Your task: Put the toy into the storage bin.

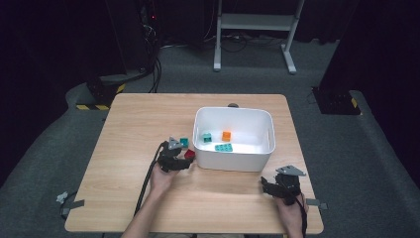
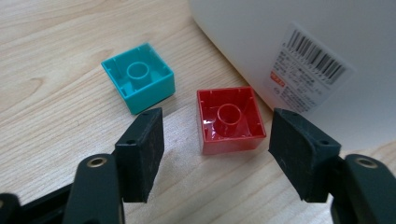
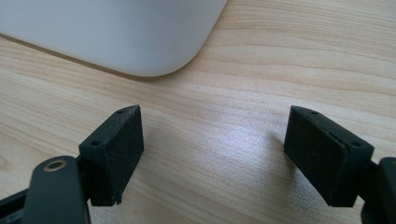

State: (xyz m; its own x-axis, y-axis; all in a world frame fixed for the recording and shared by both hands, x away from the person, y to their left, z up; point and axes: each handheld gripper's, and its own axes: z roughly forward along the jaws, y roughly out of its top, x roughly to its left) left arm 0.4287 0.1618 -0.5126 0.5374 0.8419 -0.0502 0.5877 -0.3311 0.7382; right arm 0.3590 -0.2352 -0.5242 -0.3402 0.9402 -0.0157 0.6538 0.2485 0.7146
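A red brick (image 2: 230, 120) lies hollow side up on the wooden table (image 1: 138, 124), just left of a white bin (image 2: 299, 42). My left gripper (image 2: 215, 135) hovers over it, open, one jaw on each side and neither pad touching it. A teal brick (image 2: 139, 77) lies hollow side up a little beyond. From above, the left gripper (image 1: 184, 161) sits at the bin's (image 1: 233, 110) front left corner, with the red brick (image 1: 189, 154) and teal brick (image 1: 184, 143) beside it. My right gripper (image 1: 265, 186) rests open and empty near the front right, its jaws (image 3: 212, 140) over bare wood.
Inside the bin lie a teal brick (image 1: 206, 137), an orange brick (image 1: 226, 135) and a flat teal plate (image 1: 224, 147). The bin's rounded corner (image 3: 116, 32) is just ahead of the right gripper. A barcode label (image 2: 308, 65) is on the bin's wall.
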